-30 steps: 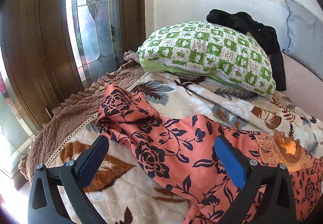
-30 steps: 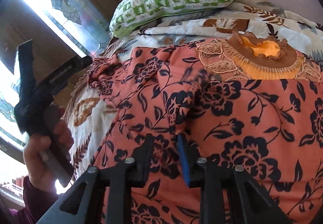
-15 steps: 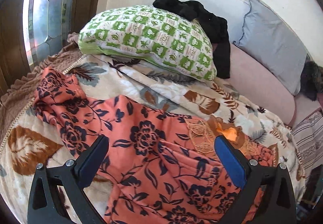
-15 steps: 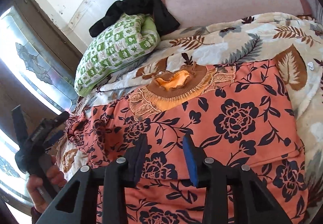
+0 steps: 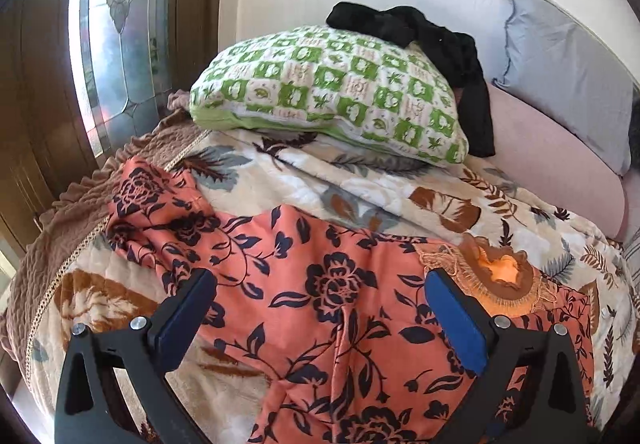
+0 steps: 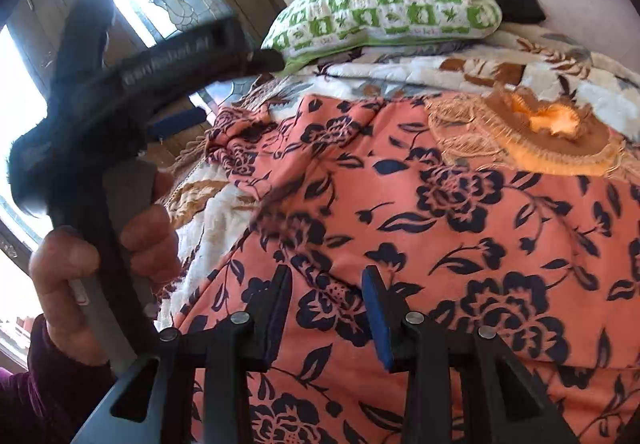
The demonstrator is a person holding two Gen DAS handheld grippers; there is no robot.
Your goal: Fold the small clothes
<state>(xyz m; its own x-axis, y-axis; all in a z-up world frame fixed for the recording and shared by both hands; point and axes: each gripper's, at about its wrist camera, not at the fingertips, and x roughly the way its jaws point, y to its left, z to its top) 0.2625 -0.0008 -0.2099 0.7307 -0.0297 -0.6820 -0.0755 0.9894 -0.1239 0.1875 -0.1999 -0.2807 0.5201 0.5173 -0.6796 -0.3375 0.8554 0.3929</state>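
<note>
Orange flower top spread flat on leafy blanket, neck at 2 o'clock, bunched sleeve at 10.
Green pillow at 12, well apart.
Left gripper wide open, holding nothing.
Right gripper half open over cloth, nothing pinched.
Might grab blanket too.
Might crumple sleeve into fold.

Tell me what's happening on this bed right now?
A person with a handheld gripper in each hand is working on an orange floral garment spread on the patterned blanket. The left gripper hovers wide open over it. The right gripper is partly open, low over the fabric, gripping nothing. No fold shows yet; one sleeve lies bunched.
</note>
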